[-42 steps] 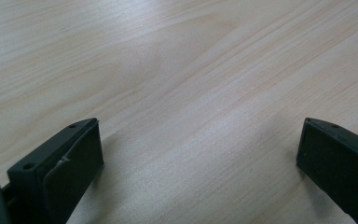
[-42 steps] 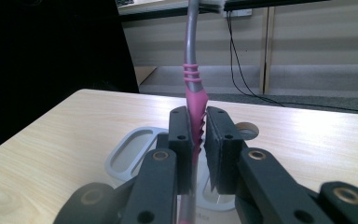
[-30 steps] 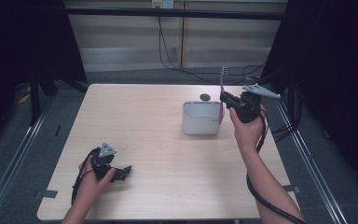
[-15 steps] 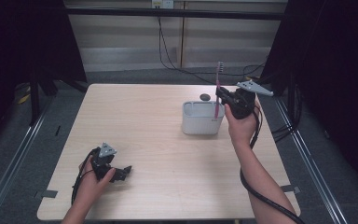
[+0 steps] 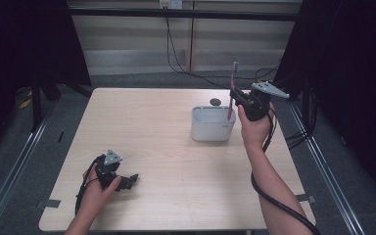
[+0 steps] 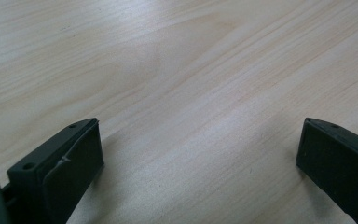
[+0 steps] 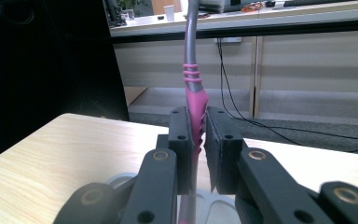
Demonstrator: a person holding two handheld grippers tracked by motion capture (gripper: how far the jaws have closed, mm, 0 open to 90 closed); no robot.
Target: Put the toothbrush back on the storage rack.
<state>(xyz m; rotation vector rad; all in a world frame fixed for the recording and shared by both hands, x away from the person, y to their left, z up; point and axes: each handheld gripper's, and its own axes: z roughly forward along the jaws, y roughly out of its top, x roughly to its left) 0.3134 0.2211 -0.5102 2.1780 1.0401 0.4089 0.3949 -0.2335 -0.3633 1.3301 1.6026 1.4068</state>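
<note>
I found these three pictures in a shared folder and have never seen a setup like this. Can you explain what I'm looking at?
There is no robot here: a person sits at a wooden table and holds a hand-operated clamp tool, called a gripper, in each hand. The wide picture comes from a camera fixed above the table. The other two come from small cameras that ride on the grippers and look along their black jaws.

The left gripper rests low on the table near the person, its jaws wide apart with nothing between them. The right gripper is shut on a pink and grey toothbrush, held upright with its lower end at a white holder that stands on the table. A small dark object lies just behind the holder; I can't tell what it is.
</note>
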